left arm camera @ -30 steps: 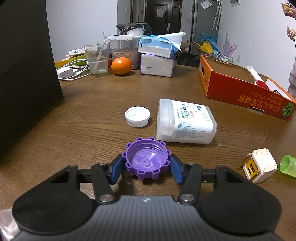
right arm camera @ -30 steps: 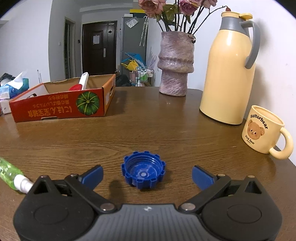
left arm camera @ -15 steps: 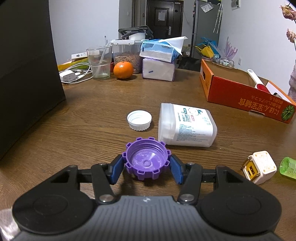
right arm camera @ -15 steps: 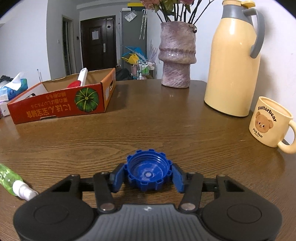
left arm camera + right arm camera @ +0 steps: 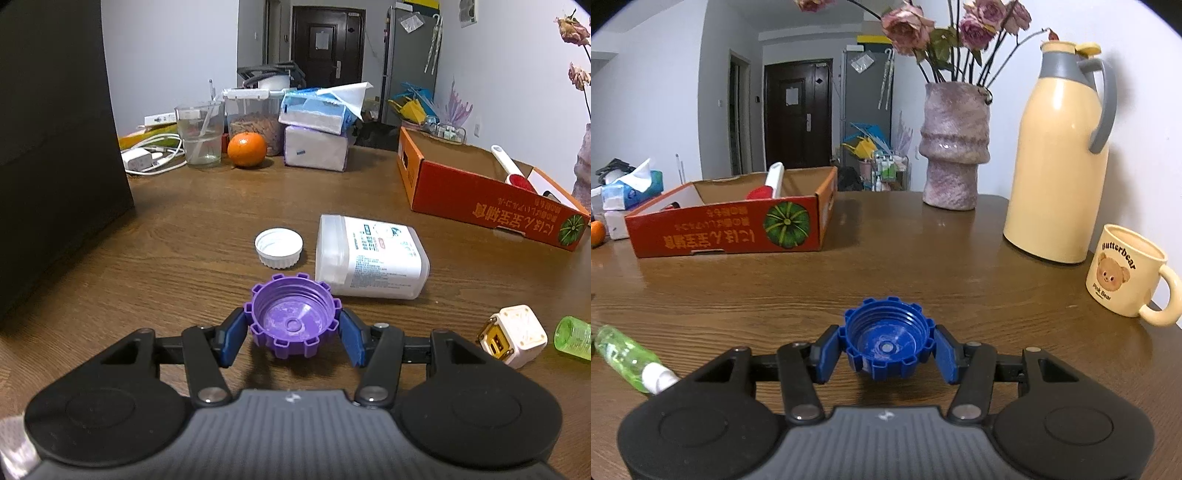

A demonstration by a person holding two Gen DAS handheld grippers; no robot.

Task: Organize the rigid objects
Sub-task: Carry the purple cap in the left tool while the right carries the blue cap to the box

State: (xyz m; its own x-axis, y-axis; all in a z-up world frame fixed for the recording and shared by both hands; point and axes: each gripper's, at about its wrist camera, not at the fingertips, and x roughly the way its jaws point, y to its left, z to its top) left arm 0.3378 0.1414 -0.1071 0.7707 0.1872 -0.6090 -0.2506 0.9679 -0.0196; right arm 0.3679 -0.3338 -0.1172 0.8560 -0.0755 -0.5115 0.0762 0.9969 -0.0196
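Left gripper (image 5: 293, 334) clamps ridged purple plastic cap (image 5: 293, 320), hollow side up, above wooden table (image 5: 207, 221). Right gripper (image 5: 886, 356), jaws just closing, pinches matching notched blue plastic cap (image 5: 887, 339) between pads.

Left tool (image 5: 293, 334), right tool (image 5: 886, 354): black linkage arms, blue pads, silver screws, ribbed grey housing.

Purple cap (image 5: 293, 320), blue cap (image 5: 887, 338), orange-red box (image 5: 738, 229) with green pumpkin print
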